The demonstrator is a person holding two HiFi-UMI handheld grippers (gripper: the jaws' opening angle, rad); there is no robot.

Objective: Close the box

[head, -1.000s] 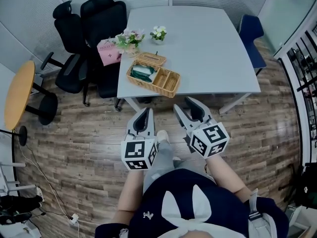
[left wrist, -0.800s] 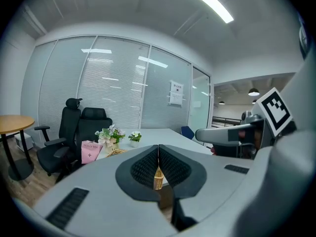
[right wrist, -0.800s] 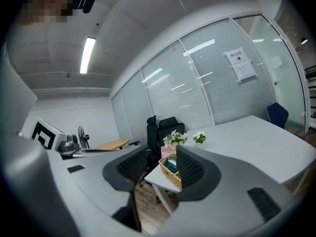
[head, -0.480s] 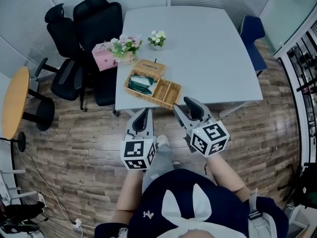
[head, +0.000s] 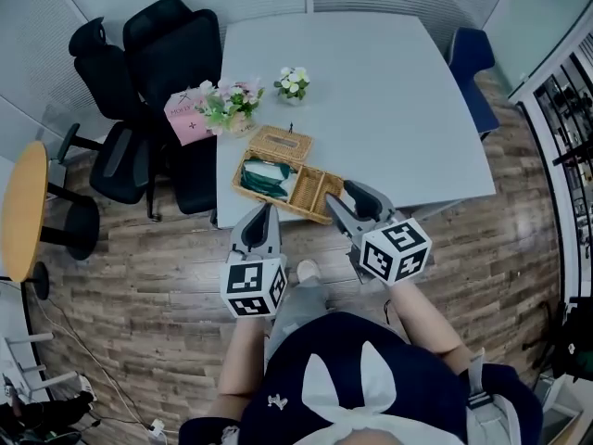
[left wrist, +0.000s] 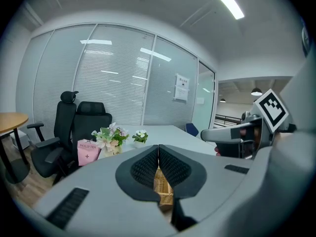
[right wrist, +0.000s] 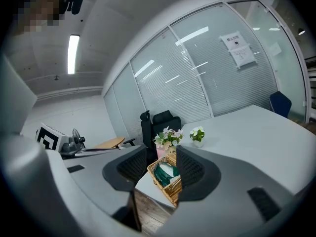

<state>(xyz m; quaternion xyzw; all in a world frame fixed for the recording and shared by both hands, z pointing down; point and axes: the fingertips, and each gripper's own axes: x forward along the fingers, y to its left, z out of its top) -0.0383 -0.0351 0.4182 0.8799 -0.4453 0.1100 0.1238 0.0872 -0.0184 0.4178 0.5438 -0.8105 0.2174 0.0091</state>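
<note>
A wicker box sits at the near left corner of the grey table, its lid folded back on the far side. Green cloth fills its left compartment. My left gripper hovers over the floor just short of the table edge, jaws shut and empty. My right gripper is open at the box's near right corner, touching nothing. The box shows between the open right gripper jaws, well ahead. Behind the shut left gripper, a strip of box shows.
A flower bunch, a small flower pot and a pink tea box stand behind the wicker box. Black office chairs crowd the table's left side, a blue chair the right. A round wooden table is far left.
The table and box have come nearer to both grippers as the person stepped forward. The right gripper's tips now reach the box's near corner. The left jaws stay shut.
</note>
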